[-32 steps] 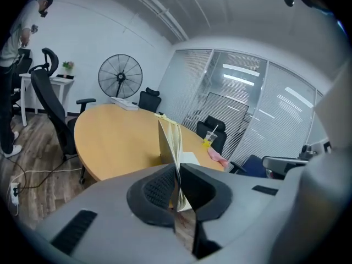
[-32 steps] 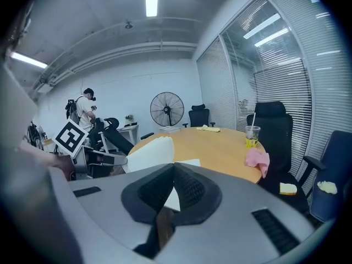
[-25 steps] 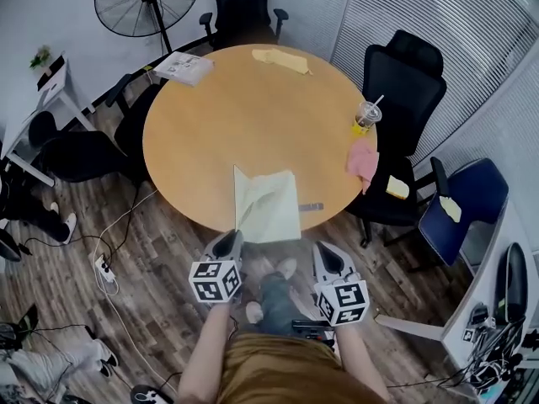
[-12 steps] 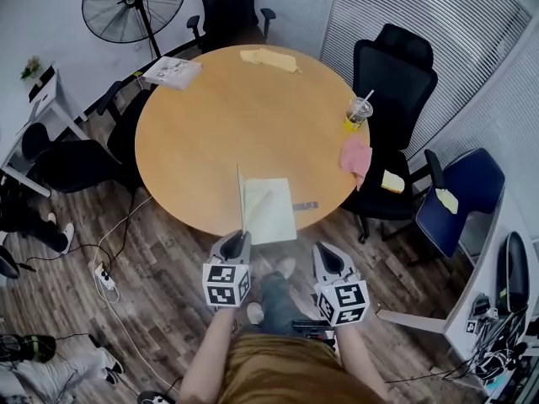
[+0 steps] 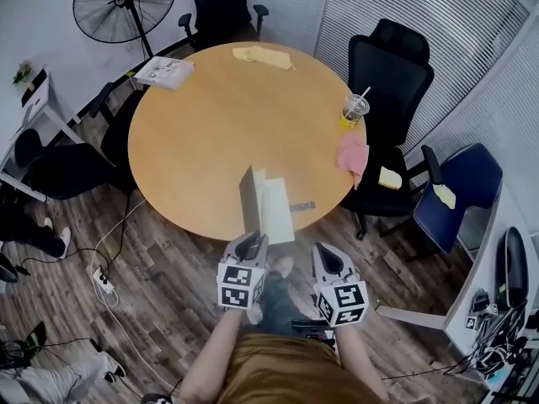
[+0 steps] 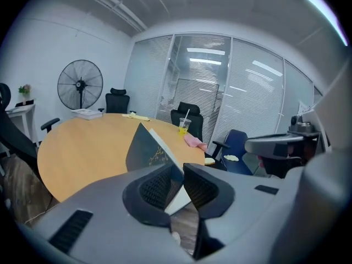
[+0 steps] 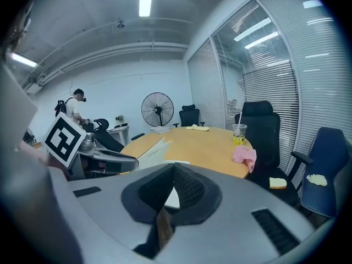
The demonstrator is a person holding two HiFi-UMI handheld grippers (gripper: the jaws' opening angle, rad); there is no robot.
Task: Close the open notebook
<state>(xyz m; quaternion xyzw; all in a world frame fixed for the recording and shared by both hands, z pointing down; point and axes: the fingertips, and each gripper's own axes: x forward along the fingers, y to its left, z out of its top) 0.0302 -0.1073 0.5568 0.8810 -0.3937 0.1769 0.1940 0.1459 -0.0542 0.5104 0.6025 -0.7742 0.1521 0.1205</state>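
Left tool (image 5: 252, 242), jaws just opening with the raised cover of the notebook (image 5: 271, 210) between them, should nudge it rightward until flat; right tool (image 5: 325, 256) is closed, empty.

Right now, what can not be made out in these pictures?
- Pages of the notebook: too small in the head view; the raised cover hides them in the left gripper view.
- The left gripper: its jaws have just been opening with the cover's corner between them; whether the pads touch it is unclear.
- A small dark object beside the notebook, head view: too small to name.
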